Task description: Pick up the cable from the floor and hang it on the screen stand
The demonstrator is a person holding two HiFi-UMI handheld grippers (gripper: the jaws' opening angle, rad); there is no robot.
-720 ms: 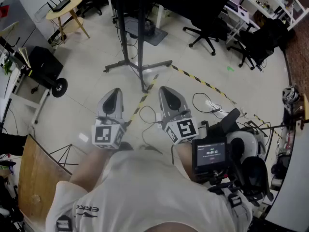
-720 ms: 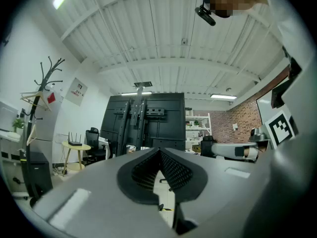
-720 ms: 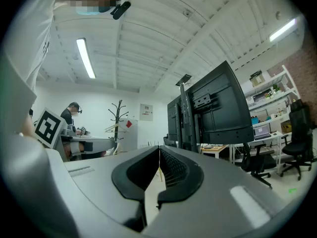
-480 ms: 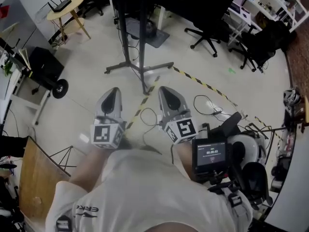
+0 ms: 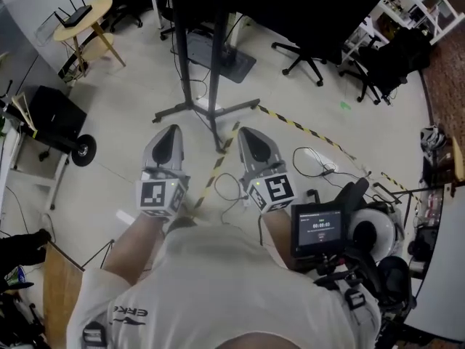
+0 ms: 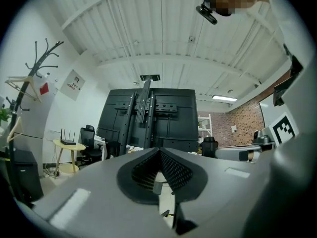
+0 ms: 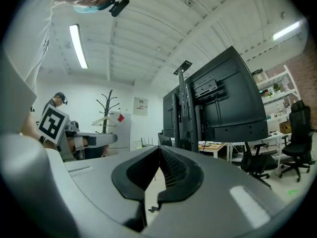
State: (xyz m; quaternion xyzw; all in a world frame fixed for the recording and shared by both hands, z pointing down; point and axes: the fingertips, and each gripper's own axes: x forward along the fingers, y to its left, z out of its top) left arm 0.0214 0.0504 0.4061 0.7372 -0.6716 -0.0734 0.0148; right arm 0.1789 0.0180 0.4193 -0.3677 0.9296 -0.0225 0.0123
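A thin black cable (image 5: pixel 227 187) lies in loose loops on the pale floor, just below and between my two grippers in the head view. A further loop (image 5: pixel 312 156) trails off to the right. The screen stand (image 5: pixel 211 106) spreads its black legs on the floor ahead, and its dark screen back fills the left gripper view (image 6: pixel 148 117) and the right gripper view (image 7: pixel 220 103). My left gripper (image 5: pixel 170 132) (image 6: pixel 159 150) and right gripper (image 5: pixel 247 132) (image 7: pixel 159 148) are held level side by side above the floor. Both are shut with nothing between the pads.
A round wooden table (image 5: pixel 81 14) with a router stands far left, a black wheeled box (image 5: pixel 54 115) nearer. Office chairs (image 5: pixel 305 53) sit beyond the stand. Yellow-black tape (image 5: pixel 305 127) crosses the floor. A coat rack (image 6: pixel 29 78) stands left; a small monitor rig (image 5: pixel 316 230) hangs at my right.
The head view has shifted slightly, so the floor and stand sit a little differently in the frame. Both grippers stay shut and side by side in nearly the same place.
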